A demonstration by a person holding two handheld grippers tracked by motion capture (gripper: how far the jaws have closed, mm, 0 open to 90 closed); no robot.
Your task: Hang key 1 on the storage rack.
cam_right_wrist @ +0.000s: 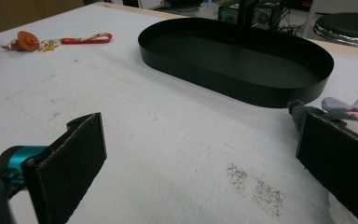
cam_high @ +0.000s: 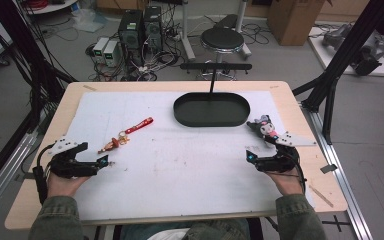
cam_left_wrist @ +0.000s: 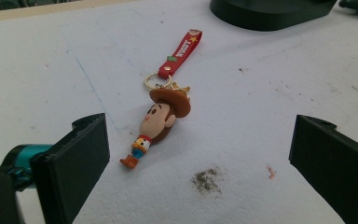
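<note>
A cowboy figure keychain (cam_high: 111, 145) with a brown hat and a red strap (cam_high: 139, 125) lies on the white mat left of centre. My left gripper (cam_high: 96, 156) rests just short of it, open. In the left gripper view the figure (cam_left_wrist: 161, 122) lies ahead, between the wide-apart jaws of that gripper (cam_left_wrist: 199, 133), untouched. A small dark plush toy (cam_high: 262, 127) with a pink and white face sits at the right. My right gripper (cam_high: 258, 151) is open just in front of it. In the right gripper view the plush (cam_right_wrist: 349, 105) peeks past the right jaw of that gripper (cam_right_wrist: 198, 135).
A black oval tray (cam_high: 180, 112) on a stand sits at the back middle of the white mat (cam_high: 180, 165); its wall (cam_right_wrist: 242, 91) is close ahead of the right gripper. The wooden table edge (cam_high: 70, 90) frames the mat. A stool and computers stand beyond the table.
</note>
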